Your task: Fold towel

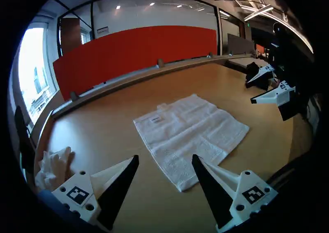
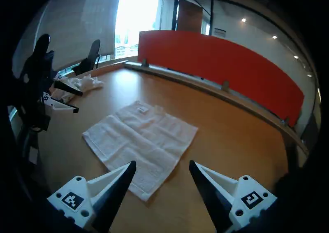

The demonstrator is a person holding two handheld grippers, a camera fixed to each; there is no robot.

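As I hold both tongs clear of the cloth, stage of work: not begun, by my judgement; no fold can be seen.
Towel, position: white towel [image 1: 191, 132] lies spread flat near the middle of the wooden surface [image 1: 103, 130], roughly square, set cornerwise to both of my views.
Towel, condition: edges look tidy with no corner turned over; a sewn tag [image 1: 155, 119] faces up near one far corner. I cannot tell from here whether it is one layer or already doubled.
Left tongs: left tongs [image 1: 164, 156] are spread wide and carry nothing; they hover above the towel's near corner, and I see no contact.
Right tongs: right tongs [image 2: 161, 162] are likewise spread and empty, poised over the near corner on the opposite side.
Relation of the two: they face each other across the towel, each well apart from the other.
Other items: a crumpled white cloth [image 1: 53, 169] sits at the surface's edge, well apart from the towel; a red partition [image 1: 135, 52] runs along the far side.
Done: towel laid out and reachable from both sides.
Left to do: every step, as I judge it. Take hold of an edge or two corners, carry them across to the opposite edge, press flat, and repeat if a smaller fold is wanted.
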